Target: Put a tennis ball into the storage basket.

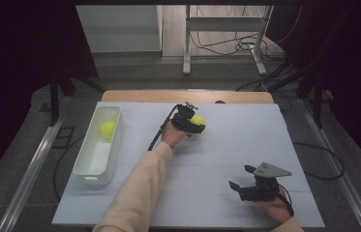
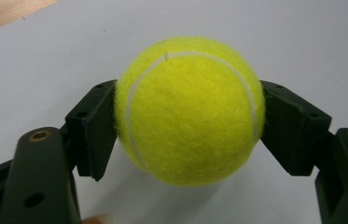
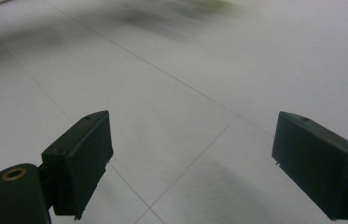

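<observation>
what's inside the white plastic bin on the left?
One yellow-green tennis ball lies in the far half of the white rectangular plastic bin; the near floor looks bare. The near wall hides the strip right behind it.

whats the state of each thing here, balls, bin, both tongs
left tongs: shut on the held tennis ball, pads pressing both its sides
held tennis ball: gripped, at the table surface
right tongs: open, nothing between the jaws, low over the table
white bin: upright at the table's left edge, one ball inside
ball in bin: lying loose toward the bin's far end
</observation>
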`<action>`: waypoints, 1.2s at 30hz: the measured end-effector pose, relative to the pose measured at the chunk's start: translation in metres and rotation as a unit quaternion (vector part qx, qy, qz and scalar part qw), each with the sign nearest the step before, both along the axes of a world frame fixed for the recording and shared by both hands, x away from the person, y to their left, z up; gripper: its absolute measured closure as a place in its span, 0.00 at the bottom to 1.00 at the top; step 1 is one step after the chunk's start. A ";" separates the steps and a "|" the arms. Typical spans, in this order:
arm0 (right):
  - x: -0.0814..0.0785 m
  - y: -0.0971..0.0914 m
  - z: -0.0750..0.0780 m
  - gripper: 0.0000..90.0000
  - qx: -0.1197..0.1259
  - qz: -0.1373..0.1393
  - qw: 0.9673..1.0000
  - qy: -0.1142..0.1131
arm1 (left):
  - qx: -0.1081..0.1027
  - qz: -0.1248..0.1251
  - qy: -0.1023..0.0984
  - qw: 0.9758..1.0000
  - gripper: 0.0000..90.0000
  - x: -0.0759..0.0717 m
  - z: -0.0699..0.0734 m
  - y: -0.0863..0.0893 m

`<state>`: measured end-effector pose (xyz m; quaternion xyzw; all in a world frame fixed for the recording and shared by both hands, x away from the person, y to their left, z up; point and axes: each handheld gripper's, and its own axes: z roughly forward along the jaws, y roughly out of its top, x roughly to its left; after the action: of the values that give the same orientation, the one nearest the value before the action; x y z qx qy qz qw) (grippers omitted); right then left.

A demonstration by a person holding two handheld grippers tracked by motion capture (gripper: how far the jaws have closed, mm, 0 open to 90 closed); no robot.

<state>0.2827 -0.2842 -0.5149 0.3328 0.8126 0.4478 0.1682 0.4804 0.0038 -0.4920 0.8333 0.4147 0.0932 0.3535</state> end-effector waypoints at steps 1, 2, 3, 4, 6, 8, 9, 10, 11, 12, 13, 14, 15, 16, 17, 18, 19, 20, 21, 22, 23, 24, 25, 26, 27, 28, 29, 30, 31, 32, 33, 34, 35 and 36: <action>0.000 0.000 0.000 0.14 0.000 0.000 1.000 0.000 | 0.000 -0.001 0.000 1.000 0.29 0.000 0.001 0.000; 0.000 0.000 0.000 0.14 0.001 0.000 1.000 0.000 | -0.002 -0.001 -0.001 1.000 0.29 -0.002 0.002 0.001; 0.000 0.000 0.000 0.14 0.001 0.000 1.000 0.000 | -0.002 -0.002 -0.001 1.000 0.29 -0.002 0.003 0.002; 0.000 0.000 0.000 0.14 0.001 0.000 1.000 0.000 | -0.002 -0.002 -0.001 1.000 0.29 -0.002 0.003 0.002; 0.000 0.000 0.000 0.14 0.001 0.000 1.000 0.000 | -0.007 -0.001 -0.004 1.000 0.29 -0.004 0.004 0.003; 0.000 0.000 0.000 0.14 -0.001 0.000 1.000 0.000 | -0.008 -0.001 -0.006 1.000 0.29 -0.006 0.005 0.005; 0.000 0.000 0.000 0.14 -0.001 0.000 1.000 0.000 | -0.009 -0.002 -0.007 1.000 0.29 -0.008 0.006 0.006; 0.000 0.000 0.000 0.14 -0.001 0.000 1.000 -0.001 | -0.013 0.000 -0.007 1.000 0.29 -0.009 0.007 0.007; 0.000 0.000 0.000 0.14 -0.001 0.000 1.000 0.000 | -0.016 -0.001 -0.007 1.000 0.29 -0.009 0.007 0.009; 0.000 0.000 0.000 0.14 -0.001 0.000 1.000 -0.001 | -0.019 0.000 -0.007 1.000 0.29 -0.011 0.008 0.010; 0.000 0.000 0.000 0.14 -0.001 0.000 1.000 0.000 | -0.020 0.000 -0.008 1.000 0.29 -0.012 0.009 0.011; 0.000 0.000 0.000 0.14 -0.002 0.000 1.000 -0.001 | -0.020 0.000 -0.008 1.000 0.29 -0.012 0.009 0.011; 0.000 0.000 0.000 0.14 -0.001 -0.001 1.000 -0.001 | -0.020 0.000 -0.010 1.000 0.29 -0.015 0.011 0.013; 0.000 0.000 0.000 0.14 -0.001 -0.001 1.000 -0.001 | -0.020 0.000 -0.010 1.000 0.29 -0.015 0.011 0.013; 0.000 0.000 0.000 0.14 0.000 -0.001 1.000 -0.001 | -0.021 0.000 -0.012 1.000 0.29 -0.017 0.013 0.015; 0.000 0.000 0.000 0.14 0.001 -0.001 1.000 -0.001 | -0.021 -0.001 -0.013 1.000 0.29 -0.018 0.014 0.016; 0.000 0.000 0.000 0.14 0.000 -0.002 1.000 -0.001 | -0.022 0.000 -0.014 1.000 0.29 -0.019 0.015 0.017; 0.000 0.000 0.000 0.14 0.000 -0.002 1.000 -0.001 | -0.022 -0.002 -0.016 1.000 0.29 -0.020 0.016 0.018; 0.000 0.000 0.000 0.14 -0.001 -0.002 1.000 -0.001 | -0.024 0.000 -0.018 1.000 0.29 -0.021 0.017 0.019; 0.000 0.000 0.000 0.14 -0.002 -0.001 1.000 -0.001 | -0.023 -0.001 -0.019 1.000 0.29 -0.022 0.018 0.020; 0.000 0.000 0.000 0.14 -0.002 -0.001 1.000 -0.001 | -0.024 -0.001 -0.021 0.999 0.29 -0.024 0.019 0.022; 0.000 0.001 0.000 0.14 -0.003 -0.001 1.000 -0.001 | -0.024 -0.002 -0.021 0.999 0.29 -0.025 0.019 0.023; 0.000 0.001 0.000 0.14 -0.002 -0.002 1.000 -0.001 | -0.025 -0.003 -0.022 0.999 0.29 -0.026 0.020 0.023; 0.000 0.001 0.000 0.14 -0.002 -0.002 1.000 -0.001 | -0.028 -0.003 -0.023 0.999 0.29 -0.027 0.020 0.024; 0.000 0.001 0.000 0.14 -0.003 -0.002 1.000 -0.001 | -0.029 -0.004 -0.025 0.999 0.29 -0.028 0.021 0.025; 0.000 0.000 0.000 0.14 -0.003 -0.002 1.000 -0.001 | -0.031 -0.004 -0.026 0.999 0.29 -0.030 0.022 0.026; 0.000 0.000 0.000 0.14 -0.003 -0.002 1.000 -0.001 | -0.031 -0.006 -0.026 0.999 0.29 -0.032 0.023 0.026; 0.000 0.000 0.000 0.14 -0.003 -0.002 1.000 -0.001 | -0.032 -0.007 -0.028 0.999 0.29 -0.033 0.024 0.027; 0.000 0.000 0.000 0.14 -0.004 -0.002 1.000 -0.001 | -0.032 -0.009 -0.029 0.999 0.29 -0.034 0.024 0.027; 0.000 0.001 0.000 0.14 -0.003 -0.003 1.000 0.000 | -0.034 -0.009 -0.030 0.999 0.29 -0.035 0.025 0.027; 0.000 0.001 0.000 0.14 -0.003 -0.003 1.000 0.000 | -0.033 -0.011 -0.031 0.999 0.29 -0.037 0.025 0.028; 0.000 0.001 0.000 0.14 -0.003 -0.003 1.000 -0.001 | -0.033 -0.011 -0.031 0.999 0.29 -0.037 0.025 0.028; 0.000 0.001 0.000 0.14 -0.004 -0.003 1.000 -0.001 | -0.035 -0.010 -0.032 0.999 0.29 -0.038 0.026 0.028; 0.000 0.001 0.000 0.14 -0.004 -0.003 1.000 -0.001 | -0.037 -0.010 -0.034 0.999 0.29 -0.039 0.026 0.028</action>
<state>0.2823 -0.2835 -0.5147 0.3338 0.8133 0.4446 0.1714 0.4413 0.0321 -0.4658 0.8200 0.3973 0.1024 0.3990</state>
